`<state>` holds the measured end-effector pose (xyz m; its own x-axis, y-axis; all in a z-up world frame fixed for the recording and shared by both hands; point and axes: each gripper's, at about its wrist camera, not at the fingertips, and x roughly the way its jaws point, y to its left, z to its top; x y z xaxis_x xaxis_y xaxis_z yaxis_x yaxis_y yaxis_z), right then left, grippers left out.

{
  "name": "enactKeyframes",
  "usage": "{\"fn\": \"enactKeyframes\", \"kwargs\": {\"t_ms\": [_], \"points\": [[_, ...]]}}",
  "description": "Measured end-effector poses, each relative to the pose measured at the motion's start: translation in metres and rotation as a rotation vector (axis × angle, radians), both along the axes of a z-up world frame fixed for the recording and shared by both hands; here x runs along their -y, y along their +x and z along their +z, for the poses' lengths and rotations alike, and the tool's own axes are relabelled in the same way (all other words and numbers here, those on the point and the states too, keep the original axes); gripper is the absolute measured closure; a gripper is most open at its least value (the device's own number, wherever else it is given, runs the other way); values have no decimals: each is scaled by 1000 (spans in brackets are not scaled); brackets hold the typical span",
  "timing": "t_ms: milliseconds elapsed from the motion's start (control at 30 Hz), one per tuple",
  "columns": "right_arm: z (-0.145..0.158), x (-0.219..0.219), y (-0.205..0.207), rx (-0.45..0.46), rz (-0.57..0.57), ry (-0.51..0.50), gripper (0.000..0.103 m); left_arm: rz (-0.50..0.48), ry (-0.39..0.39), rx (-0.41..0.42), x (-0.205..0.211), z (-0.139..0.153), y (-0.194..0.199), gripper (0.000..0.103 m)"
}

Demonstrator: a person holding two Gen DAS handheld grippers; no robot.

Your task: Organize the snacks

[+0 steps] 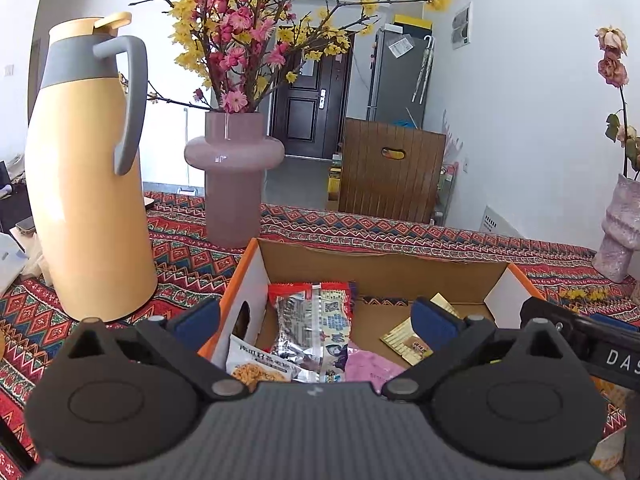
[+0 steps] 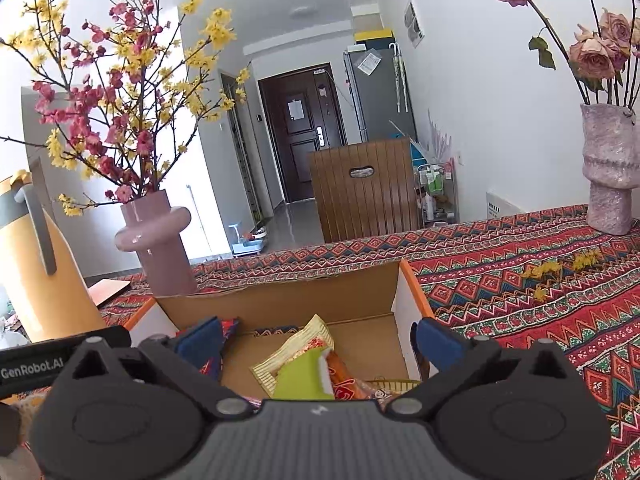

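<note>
Jaws wide over the snack box, nothing held

Grippers both hang above the open cardboard box (image 1: 384,268), fingers spread as far as they go and gripping nothing. The left gripper (image 1: 316,316) straddles the box's left wall, one blue pad outside it and the other over the interior. Between its fingers, on the box floor, lie a silver-and-red packet (image 1: 316,320), a white noodle-print packet (image 1: 260,364) against the left wall, a pink packet (image 1: 372,366) and a cream packet (image 1: 408,340). The right gripper (image 2: 318,346) spans the box's right half, over a green packet (image 2: 302,376), an orange one (image 2: 346,384) and a cream striped packet (image 2: 292,354).

Judging from this, packets appear to have just gone into the box and both hands are free for the next pick. No loose snack is clearly visible on the patterned tablecloth (image 2: 520,312) outside the box, so the next move calls for lifting clear of the box walls and looking for any that remain. Behind the box stand a pink vase (image 1: 234,176) and a yellow thermos jug (image 1: 88,168).
</note>
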<state>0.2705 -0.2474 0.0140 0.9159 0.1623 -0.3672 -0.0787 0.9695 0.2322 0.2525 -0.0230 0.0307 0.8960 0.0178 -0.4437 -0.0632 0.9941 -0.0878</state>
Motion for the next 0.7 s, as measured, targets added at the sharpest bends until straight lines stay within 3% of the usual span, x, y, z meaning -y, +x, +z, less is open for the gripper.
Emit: {"fn": "enactKeyframes", "kwargs": {"t_ms": [300, 700], "points": [[2, 0, -4, 2, 2, 1, 0, 5, -20, 15, -2, 8, -9, 0], [21, -2, -24, 57, -7, -28, 0, 13, 21, 57, 3, 36, -38, 0]]}}
